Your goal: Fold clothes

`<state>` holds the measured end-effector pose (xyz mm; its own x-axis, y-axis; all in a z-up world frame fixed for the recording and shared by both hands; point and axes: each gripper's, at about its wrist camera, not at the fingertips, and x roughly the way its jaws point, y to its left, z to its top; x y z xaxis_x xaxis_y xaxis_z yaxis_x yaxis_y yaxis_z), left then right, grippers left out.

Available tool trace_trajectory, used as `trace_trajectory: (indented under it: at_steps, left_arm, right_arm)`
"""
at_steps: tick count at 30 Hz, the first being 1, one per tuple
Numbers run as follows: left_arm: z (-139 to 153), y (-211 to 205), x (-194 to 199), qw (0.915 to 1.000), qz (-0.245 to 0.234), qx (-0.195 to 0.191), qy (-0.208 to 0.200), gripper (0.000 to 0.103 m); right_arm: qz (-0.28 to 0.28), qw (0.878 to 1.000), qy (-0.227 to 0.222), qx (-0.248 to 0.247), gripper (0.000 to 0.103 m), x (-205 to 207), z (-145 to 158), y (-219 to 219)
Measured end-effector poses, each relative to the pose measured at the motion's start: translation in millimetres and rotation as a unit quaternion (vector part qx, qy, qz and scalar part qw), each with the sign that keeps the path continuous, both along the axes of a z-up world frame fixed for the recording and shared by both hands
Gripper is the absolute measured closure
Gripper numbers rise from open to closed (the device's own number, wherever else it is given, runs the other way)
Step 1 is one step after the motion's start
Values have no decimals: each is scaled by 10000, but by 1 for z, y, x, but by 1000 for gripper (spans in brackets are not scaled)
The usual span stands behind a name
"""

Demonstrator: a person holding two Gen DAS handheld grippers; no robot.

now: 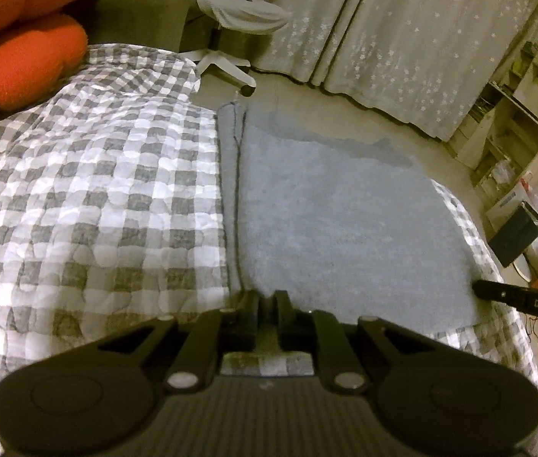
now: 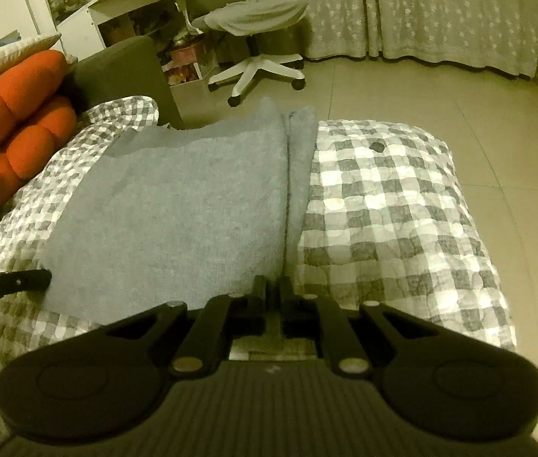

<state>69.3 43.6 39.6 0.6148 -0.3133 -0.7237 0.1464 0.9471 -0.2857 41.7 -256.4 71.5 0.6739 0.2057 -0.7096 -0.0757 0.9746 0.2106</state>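
A grey-blue garment point(image 1: 337, 221) lies flat on a grey-and-white checked quilt point(image 1: 97, 190), a folded strip along one side. My left gripper point(image 1: 267, 299) is shut on the garment's near left corner. My right gripper point(image 2: 273, 285) is shut on the garment point(image 2: 177, 205) at its near right corner, by the folded strip point(image 2: 301, 160). The right gripper's finger also shows at the right edge of the left wrist view point(image 1: 524, 301). The left gripper's finger shows at the left edge of the right wrist view point(image 2: 10, 282).
Orange cushions point(image 2: 13, 125) lie at the bed's far left by a dark headboard point(image 2: 116, 72). A white swivel chair point(image 2: 257, 38) stands on the tiled floor before star-patterned curtains point(image 2: 440, 11). Shelves point(image 1: 516, 122) and a black box point(image 1: 516, 232) stand right of the bed.
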Motion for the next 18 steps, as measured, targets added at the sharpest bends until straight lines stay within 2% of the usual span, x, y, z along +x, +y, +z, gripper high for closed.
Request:
trace_trajectory:
  at_steps: [13,14,15,18]
  left_arm:
    - [0,-4,1,10000,-4,63,14,91]
    - [0,-4,1,10000,-2,64,18,91]
    - [0,-4,1,10000,1,61,23,91]
    - [1,-3,1,10000,14,38,45,91]
  right_arm:
    - [80,9999,-86,-86,88,4,-2,6]
    - [104,9998,-72,-131,90,5,-3,7]
    - [89,9998,-60,-141,96,5,-3,7]
    - [35,9999,-54,-161,98,3,-1,6]
